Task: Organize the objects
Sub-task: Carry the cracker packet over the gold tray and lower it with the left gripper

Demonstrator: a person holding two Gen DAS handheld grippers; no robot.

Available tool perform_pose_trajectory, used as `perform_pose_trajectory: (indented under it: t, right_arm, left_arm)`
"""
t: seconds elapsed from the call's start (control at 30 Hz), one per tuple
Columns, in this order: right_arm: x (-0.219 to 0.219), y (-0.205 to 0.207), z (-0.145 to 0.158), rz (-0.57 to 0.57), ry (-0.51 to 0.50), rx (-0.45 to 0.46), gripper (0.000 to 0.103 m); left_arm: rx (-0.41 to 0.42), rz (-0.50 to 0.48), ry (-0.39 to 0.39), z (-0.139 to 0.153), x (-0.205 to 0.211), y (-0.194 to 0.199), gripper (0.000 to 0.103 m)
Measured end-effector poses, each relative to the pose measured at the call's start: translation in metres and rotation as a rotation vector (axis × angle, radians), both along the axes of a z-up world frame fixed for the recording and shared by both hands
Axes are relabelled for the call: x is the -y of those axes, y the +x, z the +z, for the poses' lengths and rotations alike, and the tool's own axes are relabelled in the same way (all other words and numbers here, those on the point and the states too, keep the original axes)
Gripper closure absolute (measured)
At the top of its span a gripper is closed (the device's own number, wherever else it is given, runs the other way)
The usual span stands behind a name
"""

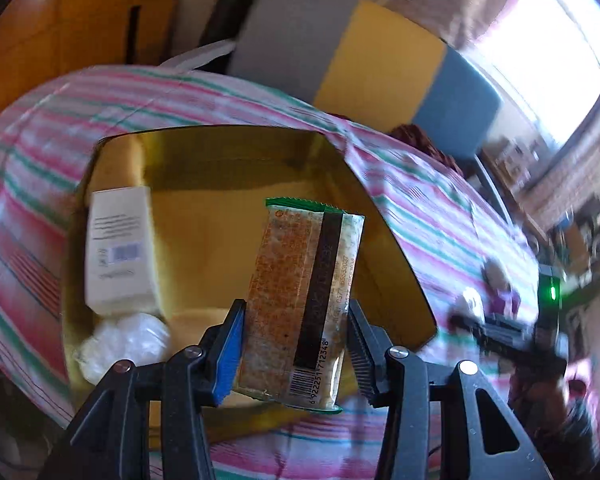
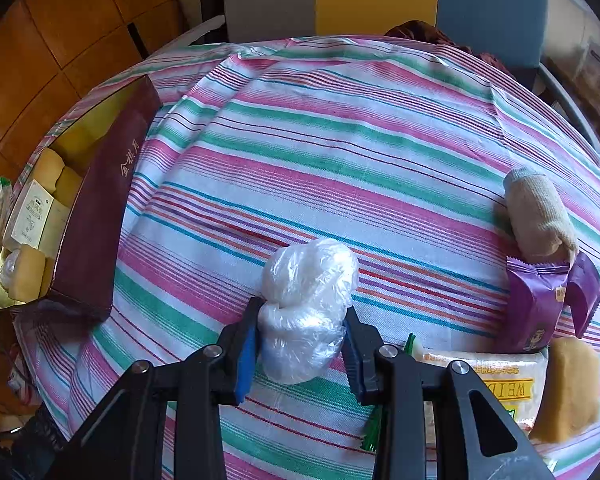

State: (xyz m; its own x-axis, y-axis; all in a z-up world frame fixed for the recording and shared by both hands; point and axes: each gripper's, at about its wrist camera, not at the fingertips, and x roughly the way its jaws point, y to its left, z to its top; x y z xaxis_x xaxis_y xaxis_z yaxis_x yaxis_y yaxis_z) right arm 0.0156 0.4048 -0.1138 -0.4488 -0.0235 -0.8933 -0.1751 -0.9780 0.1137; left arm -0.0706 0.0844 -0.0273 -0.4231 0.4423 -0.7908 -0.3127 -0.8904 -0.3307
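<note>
Grippers [image 1: 294, 344] [image 2: 300, 344] level, each loaded.

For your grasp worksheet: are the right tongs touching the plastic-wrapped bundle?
Touching. The right wrist view shows both fingers of the right tongs pressed against the plastic-wrapped bundle, no gap.

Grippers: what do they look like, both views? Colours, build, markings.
Same build on both. The left gripper and the right gripper have black plastic linkage arms with silver round pivot pins and cut-out slots. On each, one finger carries a blue pad, the other a dark ribbed pad. No cables, labels or sleeves visible.
</note>
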Motion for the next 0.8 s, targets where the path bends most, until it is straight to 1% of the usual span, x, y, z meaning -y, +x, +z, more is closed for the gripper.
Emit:
perform_pose_trajectory:
  t: [0.1, 0.2, 0.27, 0.33, 0.4, 0.5, 0.6, 0.67, 0.8]
  right_arm:
    - [0.000, 0.000, 0.001, 0.002, 0.005, 0.004, 0.065]
    - [0.000, 0.000, 0.001, 0.003, 0.006, 0.007, 0.065]
    - [0.001, 0.000, 0.001, 0.004, 0.007, 0.008, 0.065]
    - [0.001, 0.000, 0.001, 0.003, 0.007, 0.009, 0.065]
    - [0.001, -0.001, 0.001, 0.004, 0.007, 0.010, 0.064]
    - [0.001, -0.001, 0.001, 0.005, 0.007, 0.010, 0.064]
    - [0.002, -0.002, 0.002, 0.004, 0.005, 0.012, 0.064]
    - [0.002, -0.003, 0.002, 0.004, 0.006, 0.012, 0.064]
    - [0.002, -0.003, 0.003, 0.006, 0.006, 0.012, 0.064]
  left_arm:
    - [0.006, 0.044, 0.002, 0.003, 0.007, -0.021, 0.055]
    - [0.037, 0.090, 0.016, 0.000, 0.010, -0.050, 0.055]
    - [0.073, 0.141, 0.016, -0.008, 0.012, -0.071, 0.055]
    - [0.126, 0.193, 0.040, -0.017, 0.015, -0.091, 0.055]
    - [0.159, 0.241, 0.039, -0.025, 0.017, -0.104, 0.055]
    - [0.182, 0.300, 0.014, -0.035, 0.017, -0.120, 0.055]
    - [0.201, 0.386, -0.034, -0.047, 0.021, -0.132, 0.055]
    - [0.212, 0.405, -0.051, -0.054, 0.022, -0.142, 0.054]
    - [0.180, 0.431, -0.113, -0.057, 0.017, -0.151, 0.054]
